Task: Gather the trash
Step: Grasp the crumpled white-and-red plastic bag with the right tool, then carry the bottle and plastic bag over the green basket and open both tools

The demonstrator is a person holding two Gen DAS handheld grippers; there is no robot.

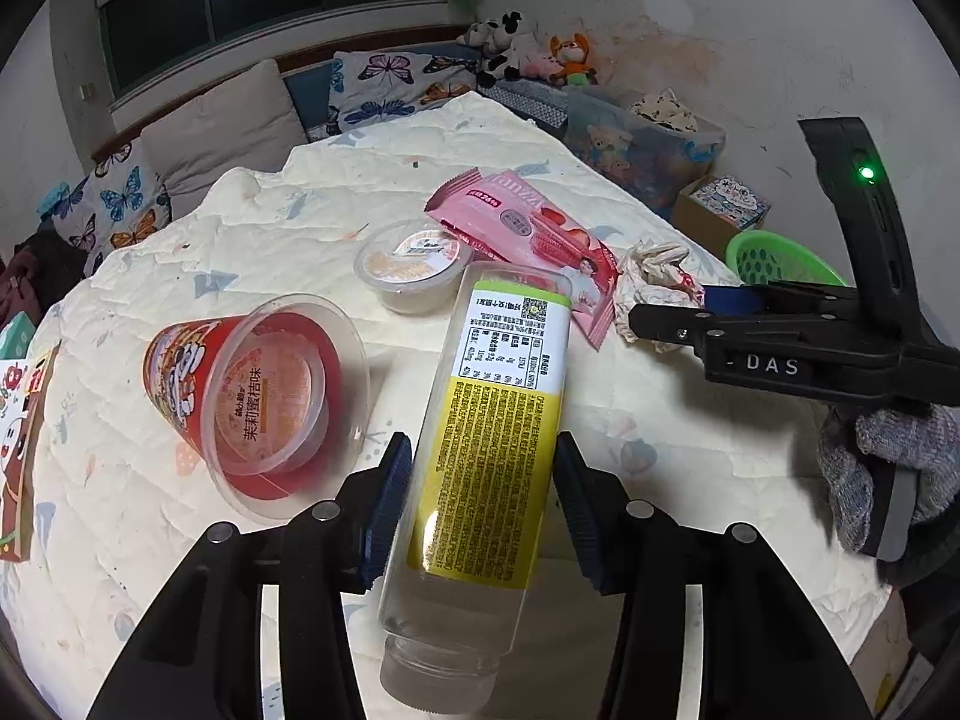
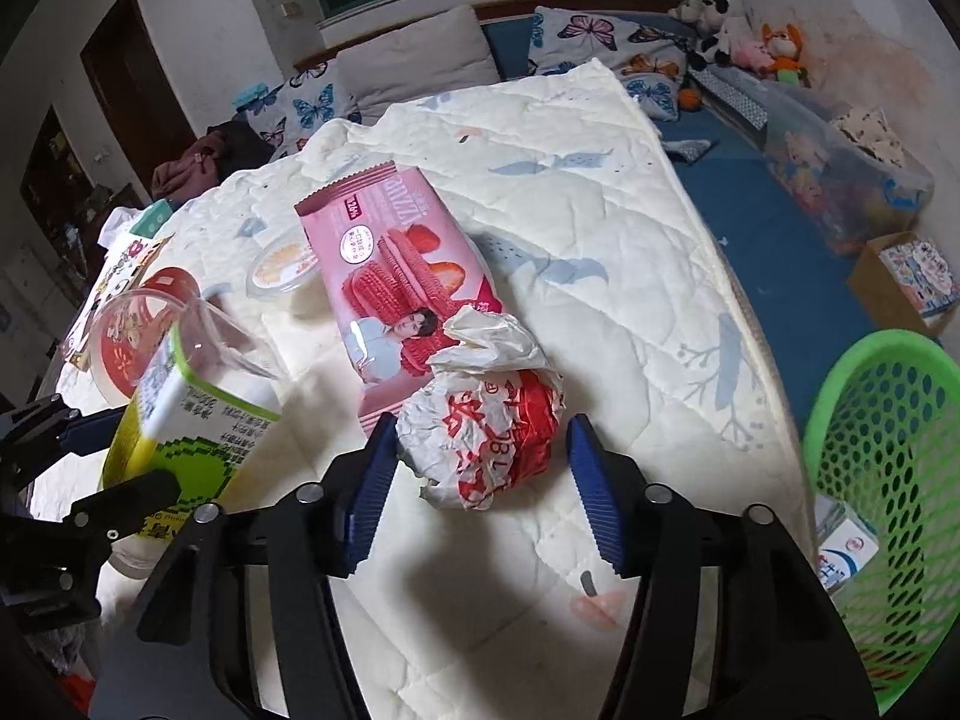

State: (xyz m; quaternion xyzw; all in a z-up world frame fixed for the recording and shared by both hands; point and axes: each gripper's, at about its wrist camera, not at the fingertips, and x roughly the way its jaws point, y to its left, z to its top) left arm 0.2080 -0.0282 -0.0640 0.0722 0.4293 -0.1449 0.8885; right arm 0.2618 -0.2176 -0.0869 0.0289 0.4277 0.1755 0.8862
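Observation:
My left gripper (image 1: 483, 504) is shut on a clear plastic bottle (image 1: 492, 438) with a yellow-green label, which lies on the white quilt (image 1: 240, 228). The bottle also shows in the right wrist view (image 2: 180, 420). My right gripper (image 2: 483, 474) is open, its jaws on either side of a crumpled red-and-white paper wrapper (image 2: 486, 420), seen too in the left wrist view (image 1: 654, 276). A pink biscuit packet (image 2: 396, 276), a small lidded cup (image 1: 414, 264) and a red plastic cup on its side (image 1: 258, 396) lie on the quilt.
A green mesh basket (image 2: 888, 480) with a small carton inside stands on the floor at the right of the bed. Butterfly pillows (image 1: 390, 84), plush toys (image 1: 528, 54), a clear storage box (image 2: 840, 180) and a cardboard box (image 2: 912, 276) lie beyond.

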